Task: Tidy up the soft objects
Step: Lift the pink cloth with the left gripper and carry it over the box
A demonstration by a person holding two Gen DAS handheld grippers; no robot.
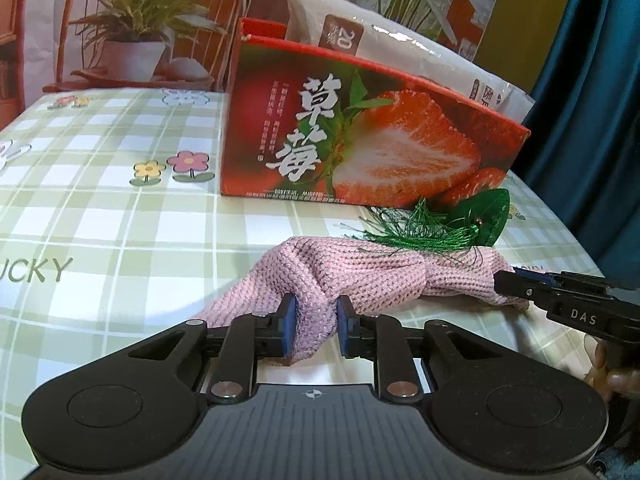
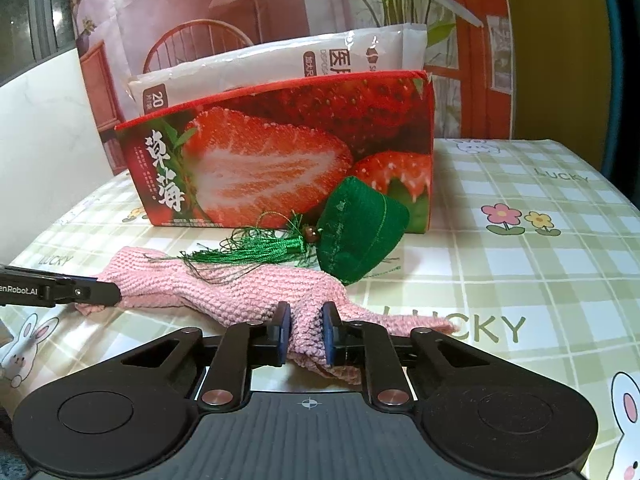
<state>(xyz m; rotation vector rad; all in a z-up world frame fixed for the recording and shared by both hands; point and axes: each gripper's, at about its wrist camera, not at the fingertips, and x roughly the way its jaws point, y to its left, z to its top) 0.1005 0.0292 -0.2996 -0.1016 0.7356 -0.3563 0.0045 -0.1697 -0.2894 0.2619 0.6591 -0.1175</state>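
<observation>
The pink knit cloth lies bunched on the checked tablecloth, near the table's front edge and in front of the strawberry box. The left gripper is clenched on one end of the cloth; knit fabric is pinched between its blue pads. The right gripper is likewise clamped on the opposite end. Gripping both ends probably allows the limp cloth to be lifted taut or folded without sagging. A green tasselled sachet rests just behind the cloth, its threads draped over the knit; lifting may drag it. A white plastic packet already stands inside the box, which appears to serve as the collection container.
</observation>
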